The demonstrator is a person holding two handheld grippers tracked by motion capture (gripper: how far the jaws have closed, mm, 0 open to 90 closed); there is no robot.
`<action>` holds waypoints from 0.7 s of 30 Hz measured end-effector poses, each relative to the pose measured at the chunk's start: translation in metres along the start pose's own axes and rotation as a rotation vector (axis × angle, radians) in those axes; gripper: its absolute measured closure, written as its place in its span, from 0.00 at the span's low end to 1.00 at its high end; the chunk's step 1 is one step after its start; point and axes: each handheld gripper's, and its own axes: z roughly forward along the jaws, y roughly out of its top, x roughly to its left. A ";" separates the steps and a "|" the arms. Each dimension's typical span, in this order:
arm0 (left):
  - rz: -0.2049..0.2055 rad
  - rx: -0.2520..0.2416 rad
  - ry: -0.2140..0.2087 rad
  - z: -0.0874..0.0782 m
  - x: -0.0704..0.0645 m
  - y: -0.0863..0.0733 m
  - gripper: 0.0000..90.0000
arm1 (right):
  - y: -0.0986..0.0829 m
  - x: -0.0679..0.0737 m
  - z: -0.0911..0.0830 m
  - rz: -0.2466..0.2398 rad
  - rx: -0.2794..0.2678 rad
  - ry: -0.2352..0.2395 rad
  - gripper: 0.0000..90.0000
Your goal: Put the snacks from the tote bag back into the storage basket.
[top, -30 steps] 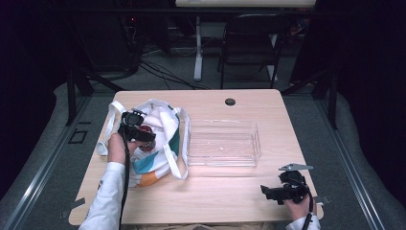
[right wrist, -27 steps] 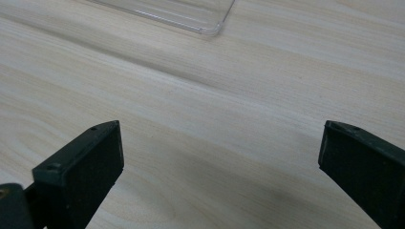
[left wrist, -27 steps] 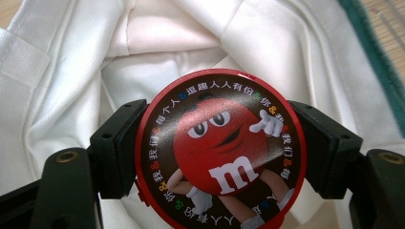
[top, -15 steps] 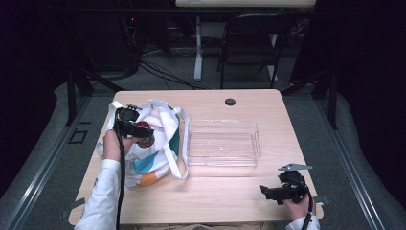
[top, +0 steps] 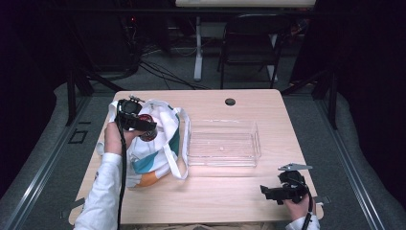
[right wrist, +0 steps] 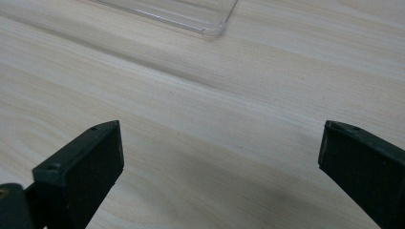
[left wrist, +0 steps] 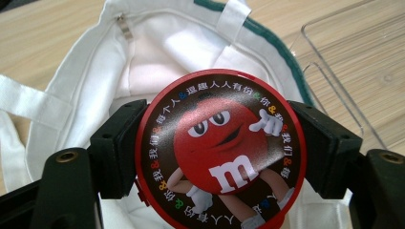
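- Red-rimmed round tin [left wrist: 220,150], its lid printed with a red candy character and a ring of small characters, sits clamped between the fingers [left wrist: 117,148] of the left gripper [top: 139,125], one pressing each side of its rim.
- White canvas tote bag [top: 160,143] with a green trim and orange patch lies on the left part of the wooden bench [top: 215,191]; the tin is held just above its open mouth, with the white lining [left wrist: 157,62] right behind it in the left gripper view.
- Clear plastic tray [top: 222,142] stands just beside the bag toward the middle of the bench; its corner [right wrist: 210,24] also appears at the top of the right gripper view.
- Black right gripper [top: 275,191] rests low at the near right corner of the bench, well apart from the tray, fingers [right wrist: 83,171] spread wide with bare wood between them.
- Dark round grommet [top: 230,101] sits in the bench near its far edge.
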 end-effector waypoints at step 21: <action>0.043 -0.027 -0.007 -0.014 -0.014 0.023 0.29 | 0.000 0.001 0.000 -0.001 0.001 0.001 0.01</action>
